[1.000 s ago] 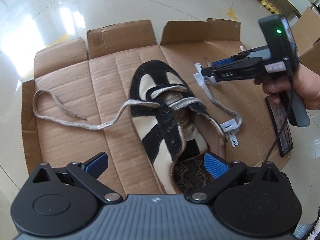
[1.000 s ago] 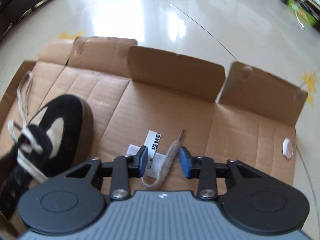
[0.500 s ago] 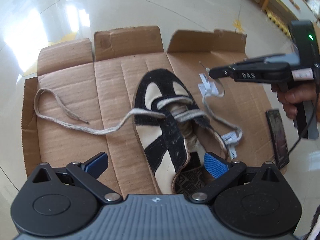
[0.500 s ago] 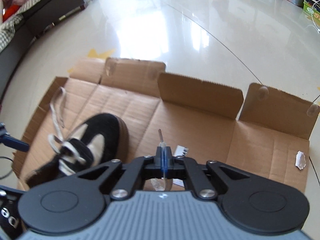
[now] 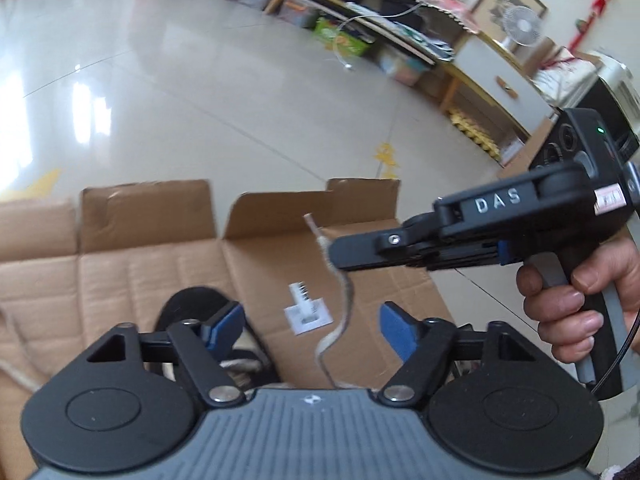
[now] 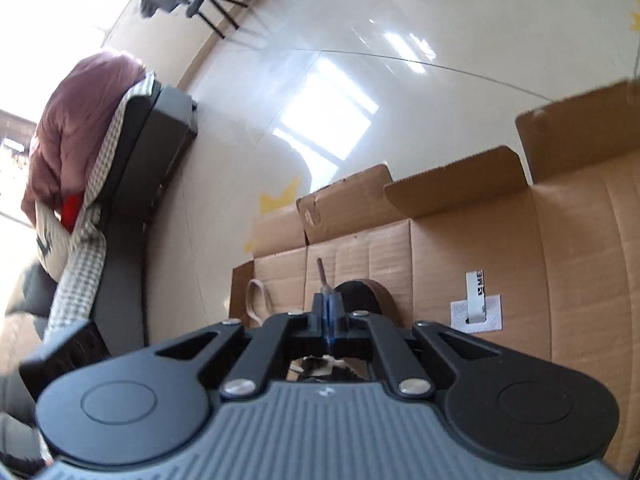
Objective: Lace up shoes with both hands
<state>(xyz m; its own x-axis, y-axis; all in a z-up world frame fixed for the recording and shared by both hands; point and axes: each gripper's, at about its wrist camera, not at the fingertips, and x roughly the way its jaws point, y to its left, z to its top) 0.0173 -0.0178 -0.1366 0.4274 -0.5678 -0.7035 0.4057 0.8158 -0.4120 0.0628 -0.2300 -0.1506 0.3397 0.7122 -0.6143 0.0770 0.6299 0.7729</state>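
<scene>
Presently, item one: my right gripper (image 5: 334, 254), jaws clamped on the shoelace (image 5: 340, 304) just below its aglet, lace lifted off the cardboard sheet (image 5: 160, 268). Item two: my left gripper (image 5: 312, 322), jaws closing, the hanging lace between the blue pads (image 5: 394, 326) but not touched. Item three: black suede shoe (image 5: 184, 304), on the cardboard below the left gripper. Step, as I judge it: handing the lace end over for threading; next needs a pinch near the tip. Left view alone shows the hand (image 5: 580, 292); right view alone the sofa (image 6: 152, 152).
</scene>
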